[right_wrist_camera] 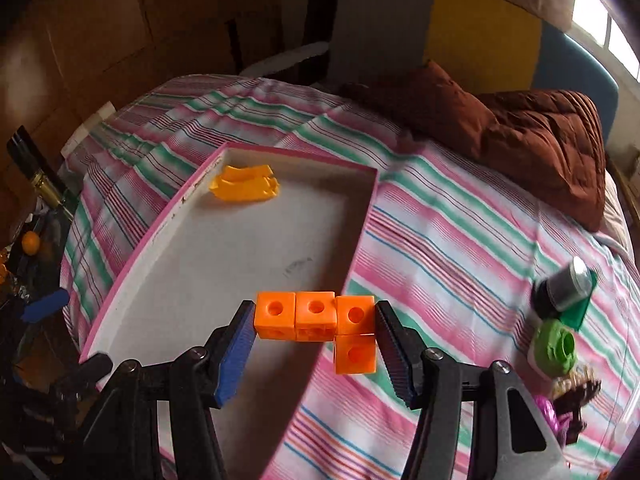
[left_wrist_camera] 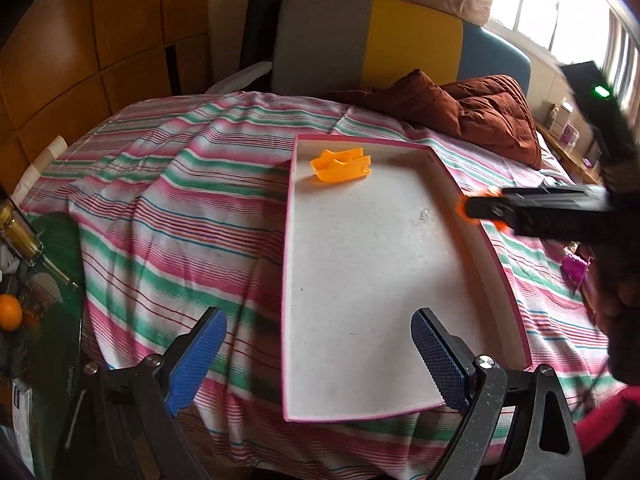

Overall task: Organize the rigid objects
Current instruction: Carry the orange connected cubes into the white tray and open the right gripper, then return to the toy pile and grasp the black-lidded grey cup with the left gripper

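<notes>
A shallow white tray with a pink rim (left_wrist_camera: 290, 216) (right_wrist_camera: 362, 224) lies on the striped bedspread. A yellow-orange plastic boat shape (left_wrist_camera: 341, 165) (right_wrist_camera: 245, 188) rests in its far corner. My right gripper (right_wrist_camera: 316, 322) is shut on an L-shaped piece of joined orange cubes (right_wrist_camera: 316, 314), held above the tray's near right edge. In the left wrist view that right gripper (left_wrist_camera: 464, 208) reaches in from the right, blurred, over the tray's right rim. My left gripper (left_wrist_camera: 320, 344) hangs open and empty over the tray's near left side.
A brown quilt (left_wrist_camera: 492, 116) (right_wrist_camera: 532, 140) lies bunched at the bed's far right. A dark can (right_wrist_camera: 568, 288), a green item (right_wrist_camera: 554, 348) and a purple toy (right_wrist_camera: 560, 420) (left_wrist_camera: 574, 268) sit on the bedspread right of the tray. Left of the bed stand a bottle (left_wrist_camera: 20, 232) and an orange (left_wrist_camera: 9, 311).
</notes>
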